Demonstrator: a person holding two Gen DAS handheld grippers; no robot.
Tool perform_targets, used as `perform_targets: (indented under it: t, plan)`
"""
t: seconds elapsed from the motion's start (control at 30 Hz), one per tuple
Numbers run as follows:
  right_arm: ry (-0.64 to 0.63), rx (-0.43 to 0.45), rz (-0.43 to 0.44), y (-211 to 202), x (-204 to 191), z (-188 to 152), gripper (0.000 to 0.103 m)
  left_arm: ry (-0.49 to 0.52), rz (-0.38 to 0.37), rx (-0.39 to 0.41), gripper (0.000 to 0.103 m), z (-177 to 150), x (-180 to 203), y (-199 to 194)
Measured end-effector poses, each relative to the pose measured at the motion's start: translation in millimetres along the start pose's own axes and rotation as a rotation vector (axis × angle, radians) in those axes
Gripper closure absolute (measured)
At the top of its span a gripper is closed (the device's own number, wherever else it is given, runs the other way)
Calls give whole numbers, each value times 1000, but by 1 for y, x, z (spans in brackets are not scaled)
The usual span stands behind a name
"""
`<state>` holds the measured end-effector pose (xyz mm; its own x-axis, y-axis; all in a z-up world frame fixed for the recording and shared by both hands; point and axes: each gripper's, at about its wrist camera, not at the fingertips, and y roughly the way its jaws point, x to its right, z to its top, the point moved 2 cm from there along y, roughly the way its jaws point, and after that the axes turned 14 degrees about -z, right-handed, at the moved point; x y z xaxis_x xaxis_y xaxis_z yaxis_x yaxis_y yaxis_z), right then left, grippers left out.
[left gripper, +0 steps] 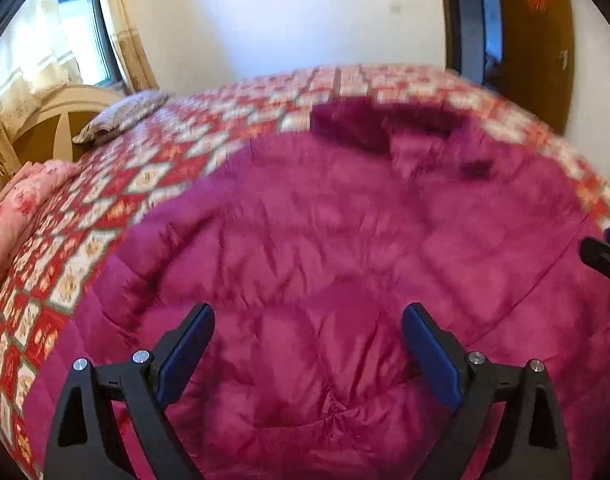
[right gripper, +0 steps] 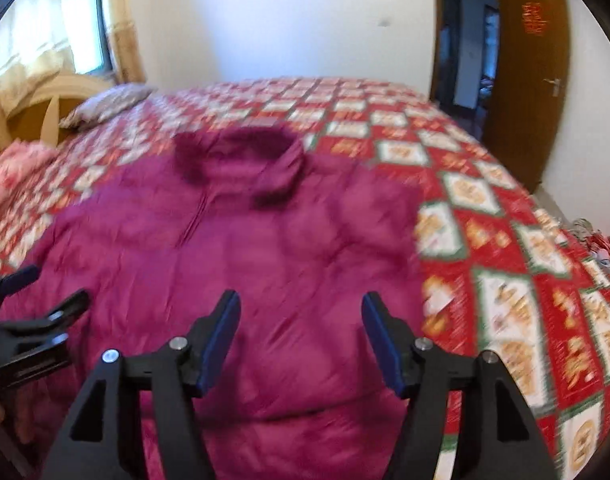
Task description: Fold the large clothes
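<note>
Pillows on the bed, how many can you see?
2. A grey patterned pillow lies by the headboard; a pink floral pillow lies nearer, at the bed's left edge. Others may be out of frame.

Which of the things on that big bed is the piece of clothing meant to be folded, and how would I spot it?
Start at the bed with its red-and-cream diamond-patterned cover. Spread flat across the near part lies a magenta puffer jacket, its darker furry collar pointing toward the far wall. It is the only plain-coloured thing there; the pillows by the headboard are patterned.
</note>
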<state>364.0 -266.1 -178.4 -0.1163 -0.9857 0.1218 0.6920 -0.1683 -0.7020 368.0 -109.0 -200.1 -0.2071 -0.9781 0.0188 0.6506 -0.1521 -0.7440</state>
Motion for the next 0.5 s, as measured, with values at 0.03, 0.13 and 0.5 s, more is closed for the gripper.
perform_targets:
  t: [0.03, 0.13, 0.5]
  plan:
    - [-9, -14, -2, 6, -5, -5, 37, -9, 0, -20, 8, -5, -2, 10]
    - [-21, -44, -14, 24, -10, -18, 38, -40, -34, -29, 7, -7, -8, 16]
    - [-35, -64, -40, 34, -14, -20, 37, -50, -33, -37, 3, -10, -8, 24]
